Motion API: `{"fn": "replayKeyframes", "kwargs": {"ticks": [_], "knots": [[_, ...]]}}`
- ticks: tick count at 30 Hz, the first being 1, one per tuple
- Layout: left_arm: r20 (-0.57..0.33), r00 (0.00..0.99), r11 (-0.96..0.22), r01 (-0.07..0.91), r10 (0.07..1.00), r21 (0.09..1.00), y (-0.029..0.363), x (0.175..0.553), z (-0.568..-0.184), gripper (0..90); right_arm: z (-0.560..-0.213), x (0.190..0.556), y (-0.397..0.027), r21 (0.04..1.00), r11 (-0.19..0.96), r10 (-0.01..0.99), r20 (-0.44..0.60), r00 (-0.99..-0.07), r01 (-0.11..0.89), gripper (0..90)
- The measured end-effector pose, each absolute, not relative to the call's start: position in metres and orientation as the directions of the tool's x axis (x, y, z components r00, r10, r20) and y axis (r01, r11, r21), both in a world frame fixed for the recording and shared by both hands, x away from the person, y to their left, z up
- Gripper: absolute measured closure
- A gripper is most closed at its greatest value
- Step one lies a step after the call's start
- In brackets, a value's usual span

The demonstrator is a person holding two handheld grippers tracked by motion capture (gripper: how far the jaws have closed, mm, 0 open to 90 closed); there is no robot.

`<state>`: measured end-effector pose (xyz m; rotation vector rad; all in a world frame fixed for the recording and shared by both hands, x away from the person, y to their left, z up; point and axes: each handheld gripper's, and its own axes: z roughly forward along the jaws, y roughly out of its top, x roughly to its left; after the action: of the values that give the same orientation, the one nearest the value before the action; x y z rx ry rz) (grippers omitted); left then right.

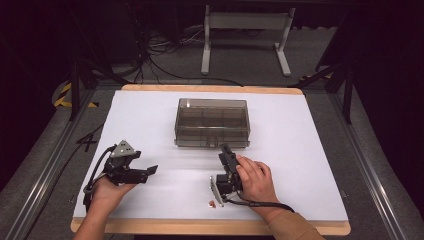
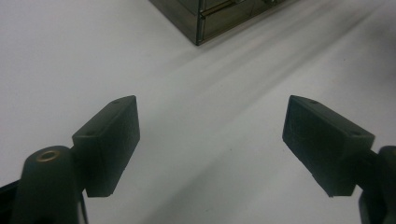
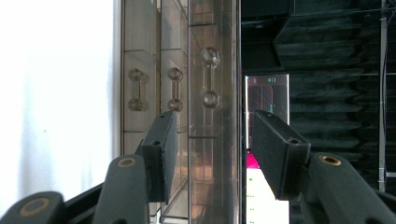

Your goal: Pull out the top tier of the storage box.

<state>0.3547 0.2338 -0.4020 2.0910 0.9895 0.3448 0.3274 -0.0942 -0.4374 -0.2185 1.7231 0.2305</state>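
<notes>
A smoky clear plastic drawer box (image 1: 212,122) stands in the middle of the white table; its drawers are pushed in. My right gripper (image 1: 225,150) lies rolled on its side just in front of the box's front right part, pointing at it. In the right gripper view the gripper (image 3: 212,154) is open, nothing sits between the pads, and the drawer fronts (image 3: 177,93) with their clear handles stand close ahead. My left gripper (image 1: 150,171) hovers at the front left, pointing right. Its own camera finds the gripper (image 2: 210,140) open over bare table, with a corner of the box (image 2: 210,18) farther off.
A tiny pink and red object (image 1: 212,203) lies on the table beside my right hand, near the front edge. The table's wooden rim (image 1: 210,227) runs along the front. Behind the table stand a white frame (image 1: 245,35) and floor cables (image 1: 160,55).
</notes>
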Motion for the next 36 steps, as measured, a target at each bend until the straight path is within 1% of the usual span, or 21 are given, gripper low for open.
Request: {"fn": "replayKeyframes", "kwargs": {"ticks": [2, 5, 10, 17, 20, 23, 33, 36], "knots": [[-0.08, 0.658, -0.39, 0.536, 0.749, 0.748, 0.234, 0.355, -0.402, 19.5, -0.437, 0.327, -0.099, 0.064, 0.95, 0.007, -0.983, -0.183, -0.306, 48.6], [-0.081, 0.658, -0.39, 0.536, 0.749, 0.749, 0.234, 0.355, -0.402, 19.4, -0.434, 0.326, -0.107, 0.107, 0.942, 0.042, -0.978, -0.204, -0.318, 47.0], [-0.089, 0.656, -0.387, 0.542, 0.749, 0.746, 0.234, 0.354, -0.402, 19.4, -0.431, 0.325, -0.119, 0.135, 0.929, 0.06, -0.974, -0.218, -0.344, 44.6], [-0.089, 0.655, -0.387, 0.544, 0.75, 0.744, 0.233, 0.354, -0.402, 19.2, -0.43, 0.324, -0.131, 0.21, 0.896, 0.11, -0.959, -0.262, -0.392, 39.8], [-0.078, 0.656, -0.391, 0.537, 0.751, 0.748, 0.234, 0.355, -0.402, 19.2, -0.429, 0.324, -0.134, 0.227, 0.886, 0.122, -0.955, -0.269, -0.405, 39.4], [-0.079, 0.656, -0.392, 0.537, 0.75, 0.747, 0.234, 0.355, -0.402, 19.2, -0.425, 0.324, -0.14, 0.27, 0.872, 0.146, -0.939, -0.31, -0.408, 38.0], [-0.081, 0.653, -0.387, 0.539, 0.753, 0.748, 0.234, 0.355, -0.402, 19.0, -0.418, 0.323, -0.16, 0.383, 0.82, 0.202, -0.889, -0.41, -0.426, 37.5], [-0.076, 0.657, -0.394, 0.537, 0.75, 0.746, 0.234, 0.355, -0.402, 19.0, -0.418, 0.323, -0.163, 0.407, 0.804, 0.215, -0.878, -0.427, -0.433, 37.5]]}}
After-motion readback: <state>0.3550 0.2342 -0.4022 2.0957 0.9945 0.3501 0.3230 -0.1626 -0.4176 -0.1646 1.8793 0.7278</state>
